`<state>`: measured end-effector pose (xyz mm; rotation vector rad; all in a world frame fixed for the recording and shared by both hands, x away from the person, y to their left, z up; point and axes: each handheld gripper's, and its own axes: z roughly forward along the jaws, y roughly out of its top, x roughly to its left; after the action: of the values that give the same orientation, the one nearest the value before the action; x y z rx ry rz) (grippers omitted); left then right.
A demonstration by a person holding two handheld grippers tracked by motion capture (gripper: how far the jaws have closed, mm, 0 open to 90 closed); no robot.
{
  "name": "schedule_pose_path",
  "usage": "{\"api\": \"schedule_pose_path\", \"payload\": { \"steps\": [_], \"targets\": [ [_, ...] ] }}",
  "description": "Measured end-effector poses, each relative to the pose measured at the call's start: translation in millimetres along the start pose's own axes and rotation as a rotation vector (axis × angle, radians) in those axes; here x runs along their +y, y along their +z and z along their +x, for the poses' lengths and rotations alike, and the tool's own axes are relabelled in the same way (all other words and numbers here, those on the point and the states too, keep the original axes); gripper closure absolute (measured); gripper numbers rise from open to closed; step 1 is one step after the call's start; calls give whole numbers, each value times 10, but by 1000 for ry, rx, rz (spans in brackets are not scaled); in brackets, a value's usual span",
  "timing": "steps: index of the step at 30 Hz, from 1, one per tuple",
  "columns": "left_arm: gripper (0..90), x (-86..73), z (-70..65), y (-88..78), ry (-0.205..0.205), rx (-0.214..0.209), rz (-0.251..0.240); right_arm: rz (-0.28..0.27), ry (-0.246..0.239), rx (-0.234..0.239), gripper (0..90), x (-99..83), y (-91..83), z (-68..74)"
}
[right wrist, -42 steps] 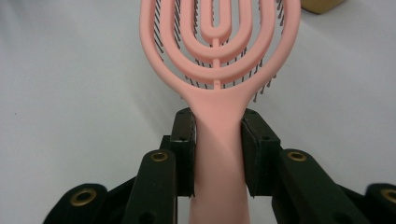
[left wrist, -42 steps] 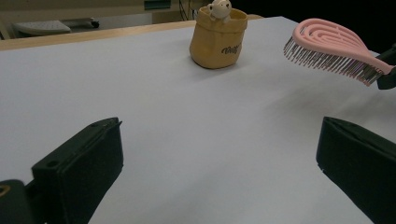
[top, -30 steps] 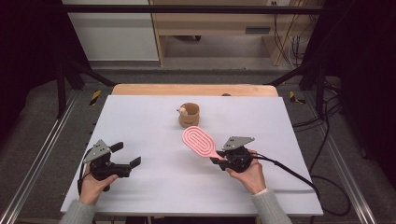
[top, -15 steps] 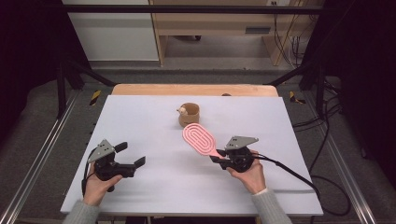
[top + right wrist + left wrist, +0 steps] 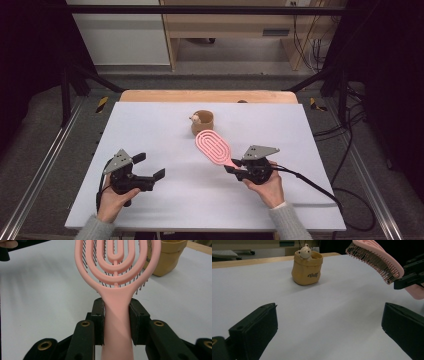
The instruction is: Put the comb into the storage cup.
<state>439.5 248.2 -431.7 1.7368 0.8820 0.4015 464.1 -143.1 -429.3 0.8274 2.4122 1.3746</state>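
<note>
I had the pink hairbrush [image 5: 214, 146] clamped by its handle in my right gripper [image 5: 233, 169], the two pads pressed on either side of the neck just below the oval head, as the right gripper view showed plainly. The brush was off the table [image 5: 310, 150], bristles down, its head slanting away toward the far left, near the little tan pouch-shaped cup [image 5: 202, 122] with a bear figure peeking from it. So the pick-up was done, by my reckoning; the brush had not reached the cup, which stood upright and apart from it at the far middle of the white surface.

My left gripper [image 5: 150, 175] held nothing: its jaws stood wide apart over bare table at the near left, aimed toward the cup and the brush. What was left, I judged, was carrying the brush on to the cup, perhaps with my left steadying it.
</note>
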Motion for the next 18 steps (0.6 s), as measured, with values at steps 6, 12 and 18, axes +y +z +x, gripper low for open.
{"api": "schedule_pose_path", "payload": {
  "steps": [6,12,18],
  "targets": [
    [2,65,-79,52,0,-10,-6,-15,9,1,694,-1,-12,-11],
    [2,140,-132,104,-17,-8,-20,-32,17,-5,694,1,-16,-14],
    [2,225,-211,187,-28,-26,-30,-38,17,-7,694,2,-18,-12]
  ]
}}
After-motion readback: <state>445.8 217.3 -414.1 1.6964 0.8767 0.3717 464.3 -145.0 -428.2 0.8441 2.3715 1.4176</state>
